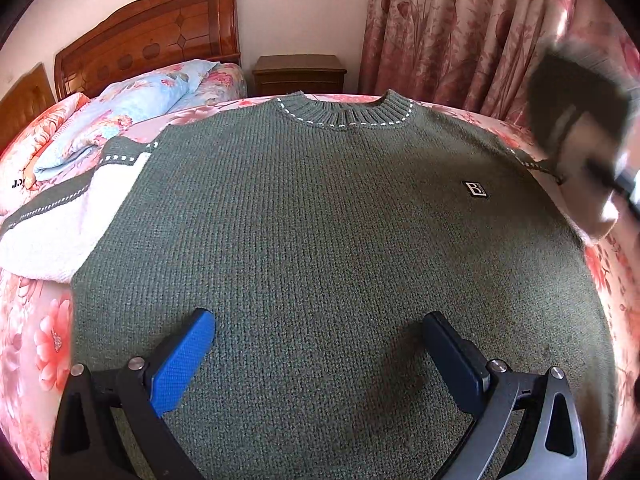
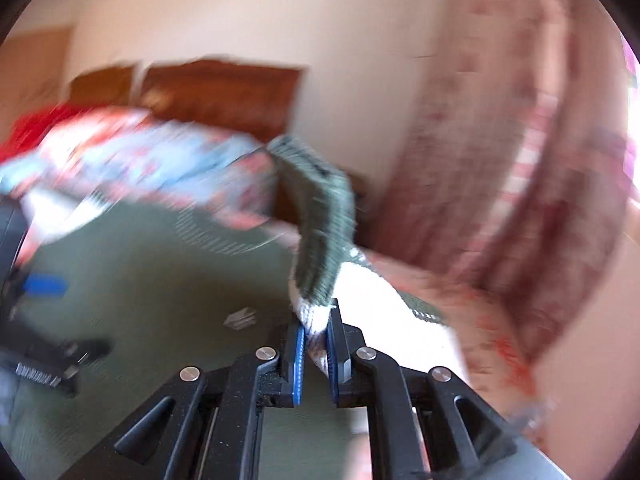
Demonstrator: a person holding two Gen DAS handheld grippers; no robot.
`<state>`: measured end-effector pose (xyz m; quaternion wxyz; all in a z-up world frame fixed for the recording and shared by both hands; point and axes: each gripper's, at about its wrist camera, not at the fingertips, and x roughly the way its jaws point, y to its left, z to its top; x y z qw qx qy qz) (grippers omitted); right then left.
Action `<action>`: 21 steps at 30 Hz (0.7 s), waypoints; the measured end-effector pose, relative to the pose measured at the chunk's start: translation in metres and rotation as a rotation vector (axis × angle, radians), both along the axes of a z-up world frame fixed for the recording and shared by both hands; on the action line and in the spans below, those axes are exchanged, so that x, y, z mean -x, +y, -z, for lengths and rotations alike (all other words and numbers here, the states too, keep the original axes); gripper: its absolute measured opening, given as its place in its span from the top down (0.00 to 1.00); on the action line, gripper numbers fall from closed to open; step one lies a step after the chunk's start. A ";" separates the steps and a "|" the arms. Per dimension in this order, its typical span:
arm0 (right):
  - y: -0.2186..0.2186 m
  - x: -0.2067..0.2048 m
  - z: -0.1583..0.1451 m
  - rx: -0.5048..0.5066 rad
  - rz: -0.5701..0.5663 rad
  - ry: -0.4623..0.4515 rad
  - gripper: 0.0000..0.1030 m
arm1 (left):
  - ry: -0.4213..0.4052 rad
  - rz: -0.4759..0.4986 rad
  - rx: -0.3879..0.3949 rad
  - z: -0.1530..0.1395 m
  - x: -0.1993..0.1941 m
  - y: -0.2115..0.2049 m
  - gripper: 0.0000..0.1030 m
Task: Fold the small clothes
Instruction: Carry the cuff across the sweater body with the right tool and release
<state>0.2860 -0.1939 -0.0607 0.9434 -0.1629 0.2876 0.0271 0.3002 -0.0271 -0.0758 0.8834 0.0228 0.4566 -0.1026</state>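
Beside sweater (image 1: pixel 320 220): quilt (image 1: pixel 132 108), curtain (image 1: pixel 460 28).

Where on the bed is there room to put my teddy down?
Bare sheet shows left of the sweater, below its white sleeve. A thin strip runs along the sweater's right edge. The middle is all sweater. The quilt crowds the headboard end, and the right tool is lifting the other sleeve.

A small dark patch (image 1: pixel 475 189) is sitting on the chest of the green sweater (image 1: pixel 320 240), below and to the right of its collar, showing pale letters that are looking like "RL". Far left of the sweater, black lettering (image 1: pixel 18 183) is showing on the bedding, too cut off to read.
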 end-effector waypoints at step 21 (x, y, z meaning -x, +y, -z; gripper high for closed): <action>-0.014 0.072 0.059 -0.202 -0.054 0.279 0.71 | 0.119 0.037 0.368 -0.016 -0.010 0.007 0.00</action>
